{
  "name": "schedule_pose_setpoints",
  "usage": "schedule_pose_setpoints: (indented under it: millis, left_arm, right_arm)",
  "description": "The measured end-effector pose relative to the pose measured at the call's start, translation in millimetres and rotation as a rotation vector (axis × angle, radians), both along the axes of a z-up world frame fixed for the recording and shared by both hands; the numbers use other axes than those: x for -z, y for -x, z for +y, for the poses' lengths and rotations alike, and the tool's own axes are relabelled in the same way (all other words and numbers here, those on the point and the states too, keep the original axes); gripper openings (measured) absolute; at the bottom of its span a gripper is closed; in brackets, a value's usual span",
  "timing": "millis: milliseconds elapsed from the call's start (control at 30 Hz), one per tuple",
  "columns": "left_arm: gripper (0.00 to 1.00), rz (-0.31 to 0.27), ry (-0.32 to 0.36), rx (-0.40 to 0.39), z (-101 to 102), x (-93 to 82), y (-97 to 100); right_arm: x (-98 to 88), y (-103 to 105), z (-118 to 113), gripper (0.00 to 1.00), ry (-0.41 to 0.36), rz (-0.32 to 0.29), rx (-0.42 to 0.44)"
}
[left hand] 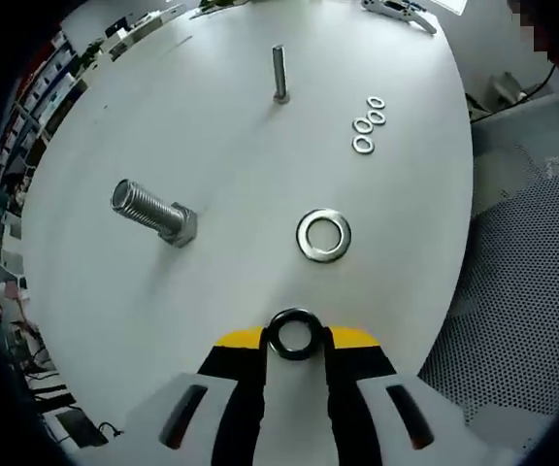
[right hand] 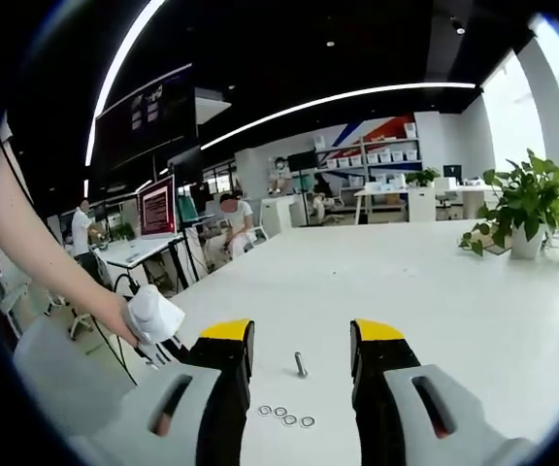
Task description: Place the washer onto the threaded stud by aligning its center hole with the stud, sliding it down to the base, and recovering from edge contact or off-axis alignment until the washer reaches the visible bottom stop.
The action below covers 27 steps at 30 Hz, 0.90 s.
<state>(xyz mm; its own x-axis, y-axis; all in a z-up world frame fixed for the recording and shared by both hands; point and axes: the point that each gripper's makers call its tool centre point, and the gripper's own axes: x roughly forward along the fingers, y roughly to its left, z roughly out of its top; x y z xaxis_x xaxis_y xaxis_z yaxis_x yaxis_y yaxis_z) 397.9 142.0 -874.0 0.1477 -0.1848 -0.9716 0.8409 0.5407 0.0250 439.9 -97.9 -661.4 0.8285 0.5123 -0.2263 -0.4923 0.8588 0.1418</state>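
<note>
On the white desk (left hand: 241, 155) the landmark is the thick bolt (left hand: 153, 211), lying tilted on its hex head. Beyond it stands a thin threaded stud (left hand: 279, 73), upright, well apart from the bolt. A large loose washer (left hand: 323, 235) lies flat to the bolt's right, and three small washers (left hand: 368, 123) sit in a short row farther off, right of the stud. Nothing lies between the bolt and the left tool.

The left tool (left hand: 295, 342) has its yellow-tipped jaws closed on a dark washer (left hand: 293, 333), held flat at the tips, nearer the camera than the bolt and the large loose washer.

The right gripper view looks level across the desk: the right tool (right hand: 301, 342) has its jaws wide apart with nothing between them. The thin stud (right hand: 300, 364) and small washers (right hand: 285, 416) show between them, farther off, with a person's hand (right hand: 142, 320) at left, a potted plant (right hand: 522, 209) and an office behind.
</note>
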Motion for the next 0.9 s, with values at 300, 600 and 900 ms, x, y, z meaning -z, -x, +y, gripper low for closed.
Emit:
schedule_pose_setpoints:
  millis: [300, 600, 900]
  left_arm:
    - [0.2, 0.002, -0.002, 0.006, -1, 0.3, 0.2]
    - [0.2, -0.004, 0.013, -0.041, 1, -0.9, -0.7]
    - [0.19, -0.021, -0.003, -0.034, 8, -10.1, -6.0]
  right_arm:
    - [0.7, 0, 0, 0.42, -0.007, 0.006, 0.001]
    - [0.9, -1, -2, 0.41, -0.014, 0.01, 0.008]
    - [1.0, -1, -2, 0.41, -0.019, 0.014, 0.008]
